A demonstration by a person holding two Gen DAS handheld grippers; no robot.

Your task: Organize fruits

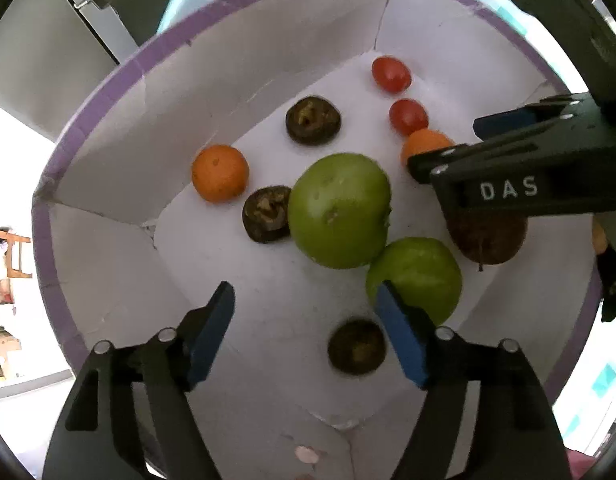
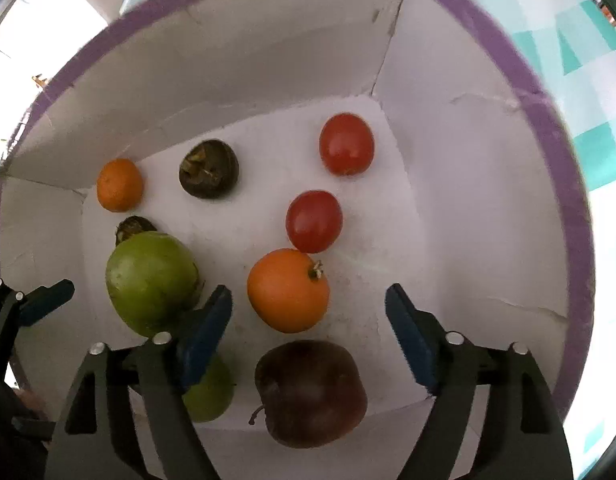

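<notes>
White cardboard walls with a purple rim (image 1: 108, 92) enclose the whole working field: a box into which both of my grippers point almost straight down. My left gripper (image 1: 308, 332) stands open and empty, its blue pads (image 1: 212, 332) apart over bare floor; a dark wrinkled fruit (image 1: 356, 346) lies between the fingers without touching either pad, and the right-hand pad overlaps the smaller green fruit (image 1: 421, 276). My right gripper (image 2: 308, 336) is likewise open and holds nothing; a dark red apple (image 2: 309, 392) lies below the gap and an orange fruit (image 2: 288, 290) just ahead of it. Farther out lie the large green fruit (image 2: 152, 280), two red tomatoes (image 2: 313, 220), a small orange fruit (image 2: 119, 185) by the far wall and two more dark wrinkled fruits (image 2: 208, 174).

The fruits appear already gathered in the box, so the step in hand is probably release and withdrawal, or selection of the next piece to regroup. To do it well, I should lift each gripper vertically with the fingers kept wide, so no pad nudges the round fruits, which would roll readily on this smooth floor. The left gripper's right finger needs particular care beside the green fruit.
</notes>
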